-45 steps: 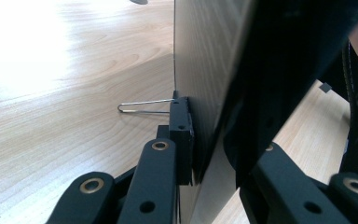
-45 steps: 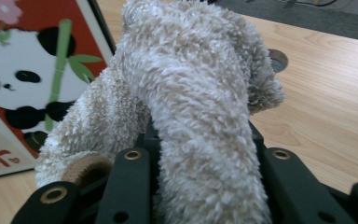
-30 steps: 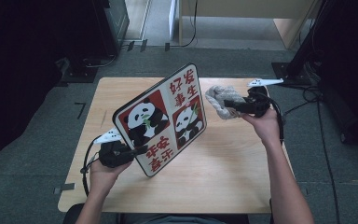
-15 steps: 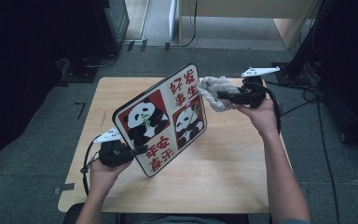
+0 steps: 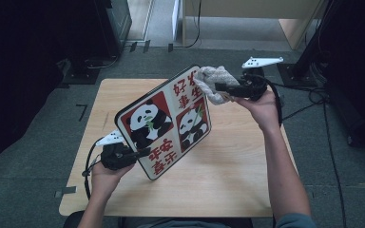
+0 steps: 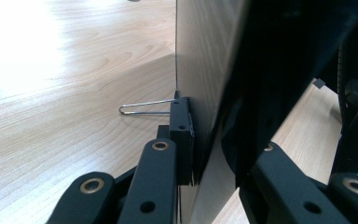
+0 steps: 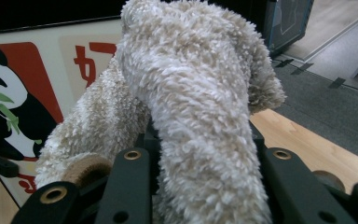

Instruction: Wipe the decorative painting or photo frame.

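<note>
A rectangular board [image 5: 166, 121] printed with two pandas and red characters stands tilted over the wooden table [image 5: 233, 171]. My left gripper [image 5: 140, 153] is shut on its lower left edge. In the left gripper view the jaws clamp the board's edge [image 6: 200, 70] beside a black binder clip [image 6: 181, 126] with a wire handle. My right gripper [image 5: 221, 87] is shut on a fluffy beige cloth [image 5: 211, 80], held in the air against the board's upper right corner. Up close, the cloth [image 7: 196, 93] bulges from between the jaws, with the board [image 7: 32, 84] behind it.
Grey carpet surrounds the table. A dark cabinet [image 5: 109, 19] stands at the back left and pale wooden furniture [image 5: 247, 12] at the back. Cables [image 5: 313, 95] trail on the floor at the right.
My right hand has lifted the cloth up and toward the board's top corner. The left hand and the board have stayed put.
</note>
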A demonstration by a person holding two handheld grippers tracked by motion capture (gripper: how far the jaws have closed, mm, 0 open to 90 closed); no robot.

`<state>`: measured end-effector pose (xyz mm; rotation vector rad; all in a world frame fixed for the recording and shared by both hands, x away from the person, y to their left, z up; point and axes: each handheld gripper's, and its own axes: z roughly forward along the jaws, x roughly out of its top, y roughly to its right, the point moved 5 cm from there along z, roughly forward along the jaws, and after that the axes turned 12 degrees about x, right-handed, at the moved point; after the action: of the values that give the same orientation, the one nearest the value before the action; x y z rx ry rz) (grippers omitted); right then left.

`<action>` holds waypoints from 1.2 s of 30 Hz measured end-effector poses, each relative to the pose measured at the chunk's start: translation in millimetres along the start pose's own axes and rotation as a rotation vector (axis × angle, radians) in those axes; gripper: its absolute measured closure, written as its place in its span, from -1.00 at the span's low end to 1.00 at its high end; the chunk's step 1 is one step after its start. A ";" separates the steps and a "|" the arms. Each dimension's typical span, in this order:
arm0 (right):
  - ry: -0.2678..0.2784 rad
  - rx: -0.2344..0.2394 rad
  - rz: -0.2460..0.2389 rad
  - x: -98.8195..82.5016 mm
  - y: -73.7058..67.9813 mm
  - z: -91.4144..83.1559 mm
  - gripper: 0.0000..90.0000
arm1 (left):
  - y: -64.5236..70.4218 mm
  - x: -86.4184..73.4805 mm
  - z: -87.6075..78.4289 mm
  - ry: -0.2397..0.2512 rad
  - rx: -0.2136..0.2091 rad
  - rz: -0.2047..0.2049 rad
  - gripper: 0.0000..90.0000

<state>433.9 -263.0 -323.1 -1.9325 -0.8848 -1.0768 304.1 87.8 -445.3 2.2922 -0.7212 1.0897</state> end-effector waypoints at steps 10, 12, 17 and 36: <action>0.021 0.012 -0.026 13.3 -1.8 14.1 0.47 | -0.7 0.5 0.0 -0.002 -0.001 0.010 0.79; 0.013 0.026 -0.021 12.9 -1.6 18.2 0.47 | -0.6 0.4 -0.2 -0.003 -0.002 0.012 0.79; -0.010 0.034 -0.012 10.4 -0.3 28.5 0.46 | -0.5 0.0 -0.6 -0.004 -0.002 0.013 0.79; -0.033 0.044 -0.013 1.2 -0.3 38.1 0.45 | -0.8 -0.2 -0.9 -0.004 -0.009 0.014 0.78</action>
<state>448.5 -230.3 -336.2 -1.9155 -0.9336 -1.0269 304.0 88.9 -445.1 2.2858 -0.7430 1.0854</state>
